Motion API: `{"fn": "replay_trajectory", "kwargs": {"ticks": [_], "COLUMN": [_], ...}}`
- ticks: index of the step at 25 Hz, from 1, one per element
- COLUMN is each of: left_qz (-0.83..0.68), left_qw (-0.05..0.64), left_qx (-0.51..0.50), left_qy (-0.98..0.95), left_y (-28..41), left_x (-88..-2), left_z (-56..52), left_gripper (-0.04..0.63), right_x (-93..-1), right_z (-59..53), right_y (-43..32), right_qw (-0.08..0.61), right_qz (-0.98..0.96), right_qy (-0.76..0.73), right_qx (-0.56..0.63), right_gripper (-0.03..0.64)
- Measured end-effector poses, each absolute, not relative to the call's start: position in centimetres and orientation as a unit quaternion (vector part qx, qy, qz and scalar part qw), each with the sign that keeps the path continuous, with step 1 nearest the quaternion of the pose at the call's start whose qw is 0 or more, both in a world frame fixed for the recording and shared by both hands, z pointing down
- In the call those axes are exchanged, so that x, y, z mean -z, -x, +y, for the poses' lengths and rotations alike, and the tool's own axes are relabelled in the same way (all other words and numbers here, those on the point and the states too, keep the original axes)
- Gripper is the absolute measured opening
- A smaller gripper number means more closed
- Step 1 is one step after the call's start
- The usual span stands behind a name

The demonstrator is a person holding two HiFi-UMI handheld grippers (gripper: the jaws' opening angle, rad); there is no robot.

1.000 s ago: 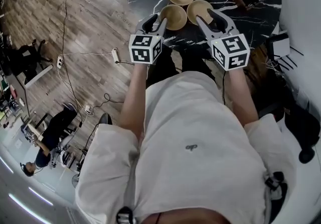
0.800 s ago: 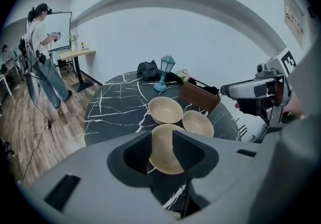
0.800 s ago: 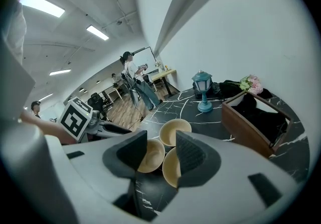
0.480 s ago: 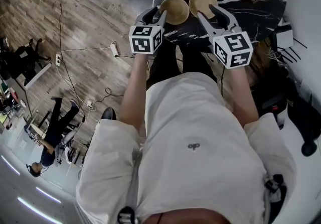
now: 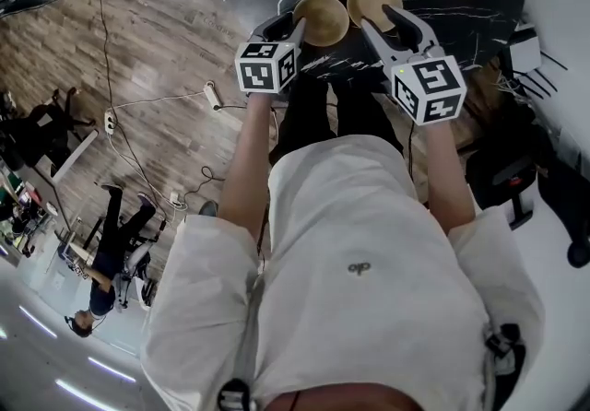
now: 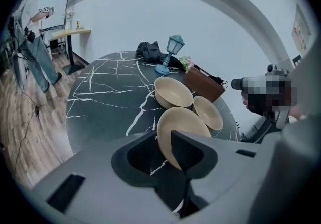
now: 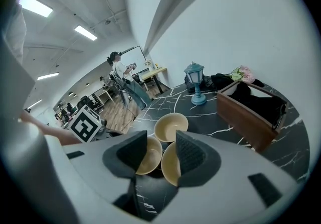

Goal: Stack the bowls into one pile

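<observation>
Left gripper view: your left claw (image 6: 161, 140) stands wide, jaws just closing slightly, rim of the nearest bowl (image 6: 188, 125) in the gap, unpinched; right claw (image 7: 160, 137) open, empty; three bowls (image 6: 173, 91) cluster near the lamp (image 6: 172, 52), likely light, stiff, slick, so pinch each rim.

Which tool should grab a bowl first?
Left, probably. The left tool has just been closing its jaws, with the rim of the near-left bowl between them, not yet gripped. The right tool, jaws open, frames the gap between that bowl and the near-right bowl.

left gripper (image 5: 287, 28) lowered, jaws narrowing (bowl (image 5: 322, 20) between)
</observation>
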State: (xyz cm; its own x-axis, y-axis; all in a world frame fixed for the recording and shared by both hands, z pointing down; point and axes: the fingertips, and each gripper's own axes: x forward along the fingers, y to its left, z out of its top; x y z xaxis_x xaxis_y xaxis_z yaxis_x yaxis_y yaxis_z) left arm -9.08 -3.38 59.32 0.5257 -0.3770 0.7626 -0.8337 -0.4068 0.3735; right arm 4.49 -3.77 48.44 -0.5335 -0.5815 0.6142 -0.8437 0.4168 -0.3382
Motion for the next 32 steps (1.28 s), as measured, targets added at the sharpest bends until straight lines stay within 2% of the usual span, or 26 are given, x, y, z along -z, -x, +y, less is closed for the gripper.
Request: {"fn": "replay_trajectory", "kwargs": {"ticks": [6, 12, 32], "left_qz": [-0.352, -0.327, -0.25], "left_qw": [0.398, 0.413, 0.455], "left_qx": [-0.31, -0.307, -0.298], "left_qy": [-0.789, -0.793, -0.801], "left_y": [8.7, 8.5, 8.6], "left_x": [-60.5, -60.6, -57.9], "left_z": [-3.5, -3.9, -2.2], "left_gripper": [0.049, 0.025, 0.023], "right_x": [-48.8, -49.1, -47.2], "right_z": [-3.7, -3.7, -3.7], "right_y": [-4.5, -4.4, -5.3], "right_qw": [0.203, 0.194, 0.189], "right_qz": [-0.8, -0.786, -0.734], "right_qy": [-0.461, -0.48, -0.555], "right_qx": [-0.327, -0.339, -0.343], "right_gripper": [0.169, 0.169, 0.169]}}
